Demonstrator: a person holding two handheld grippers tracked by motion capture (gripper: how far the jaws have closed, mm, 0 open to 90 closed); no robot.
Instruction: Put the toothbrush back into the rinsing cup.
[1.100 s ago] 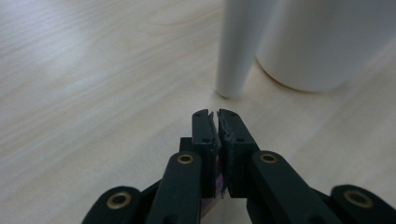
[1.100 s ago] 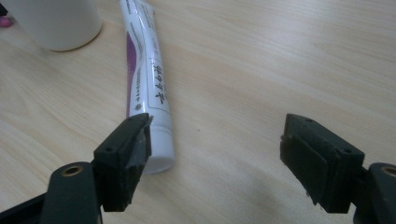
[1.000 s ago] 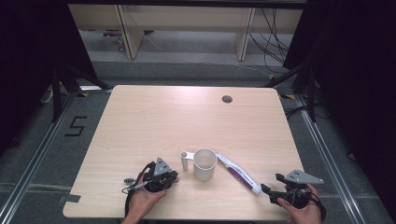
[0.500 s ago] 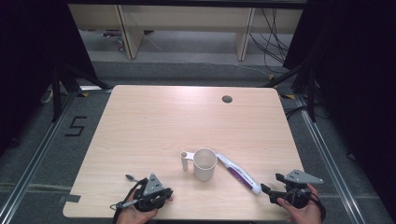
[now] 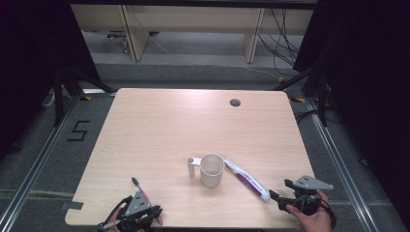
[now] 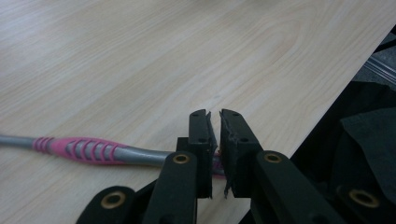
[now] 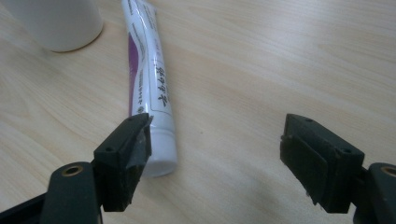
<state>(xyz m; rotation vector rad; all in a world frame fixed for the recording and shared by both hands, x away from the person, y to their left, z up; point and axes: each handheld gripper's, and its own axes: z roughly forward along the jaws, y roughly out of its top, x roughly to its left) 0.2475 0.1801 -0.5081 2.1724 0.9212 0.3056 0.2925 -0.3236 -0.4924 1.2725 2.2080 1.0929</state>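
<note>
A white mug (image 5: pixel 212 169) stands at the middle of the table's near half, also seen in the right gripper view (image 7: pixel 56 23). A white and purple toothpaste tube (image 5: pixel 246 180) lies to its right. The tube's cap end (image 7: pixel 159 158) rests beside the left jaw of my right gripper (image 7: pixel 219 126), which is open and holds nothing. This gripper (image 5: pixel 279 188) sits at the near right edge. My left gripper (image 5: pixel 152 212) is at the near left edge. In its own view it (image 6: pixel 214 114) is shut on the end of a pink and grey toothbrush (image 6: pixel 88 150), whose head (image 5: pixel 136 182) points away from me.
The light wooden table (image 5: pixel 159 125) has a round cable hole (image 5: pixel 235 102) at the far right. Its near edge (image 6: pixel 322 121) runs right beside the left gripper. Black frames and shelving stand beyond the table, and a floor mark "5" (image 5: pixel 80 130) is at the left.
The left gripper has moved away from the mug toward the near left edge, taking the toothbrush with it. The right gripper, mug and tube have stayed put.
</note>
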